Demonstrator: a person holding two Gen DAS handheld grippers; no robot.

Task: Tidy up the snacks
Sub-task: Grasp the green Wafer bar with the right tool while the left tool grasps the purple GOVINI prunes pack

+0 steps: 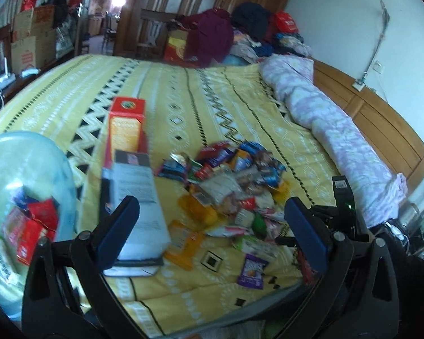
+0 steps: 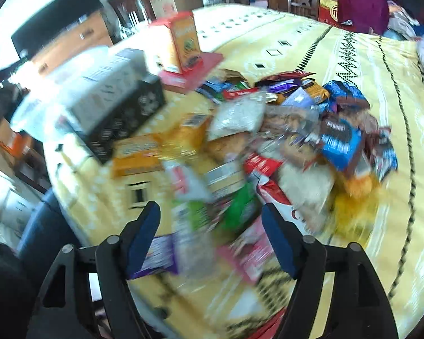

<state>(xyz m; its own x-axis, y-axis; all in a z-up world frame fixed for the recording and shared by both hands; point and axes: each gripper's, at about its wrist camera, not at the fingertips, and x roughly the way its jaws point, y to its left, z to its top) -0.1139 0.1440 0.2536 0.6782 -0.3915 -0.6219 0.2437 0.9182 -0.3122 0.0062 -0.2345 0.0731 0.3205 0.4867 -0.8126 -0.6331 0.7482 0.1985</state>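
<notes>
Right tongs (image 2: 210, 234) wide apart at lower centre, nothing between them, over blurred snack pile (image 2: 282, 141) on yellow bedspread (image 2: 381, 84). Grey-black box (image 2: 113, 107) centre left, orange carton (image 2: 181, 42) upper centre.

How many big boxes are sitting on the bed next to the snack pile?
2. The orange box stands upright farther back, and the grey box lies nearer, just in front of it. Smaller boxes may hide in the pile.
</notes>
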